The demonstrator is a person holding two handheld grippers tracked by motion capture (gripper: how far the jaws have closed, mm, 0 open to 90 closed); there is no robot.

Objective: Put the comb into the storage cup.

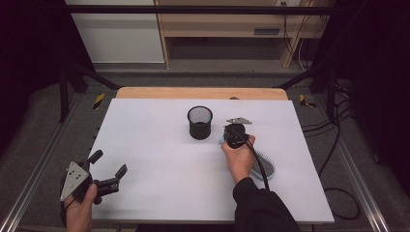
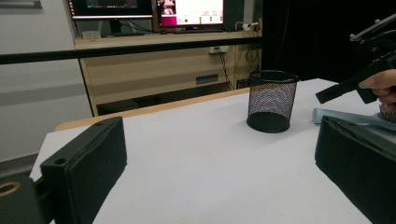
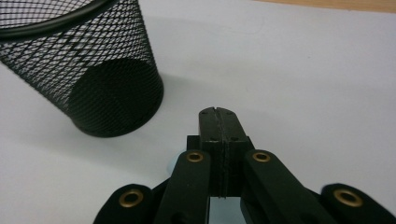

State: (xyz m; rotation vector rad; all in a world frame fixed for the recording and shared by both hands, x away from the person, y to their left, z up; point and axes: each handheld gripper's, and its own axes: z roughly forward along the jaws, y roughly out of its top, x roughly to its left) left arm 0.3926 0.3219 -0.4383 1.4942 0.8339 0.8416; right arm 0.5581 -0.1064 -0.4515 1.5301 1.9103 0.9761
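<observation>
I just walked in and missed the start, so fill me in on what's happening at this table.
A person works at a white table with a gripper in each hand. The right gripper, jaws shut with nothing visible between them, is down beside a black mesh cup that stands upright. A light-blue hairbrush lies by that hand's wrist. The left gripper rests open near the table's left corner, away from both.

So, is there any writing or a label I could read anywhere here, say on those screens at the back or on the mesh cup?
Nothing can be read.
Monitors behind the table: coloured windows, any text too small and blurred.
Black mesh pen cup: no label visible.
Blue hairbrush: no marking visible.
</observation>
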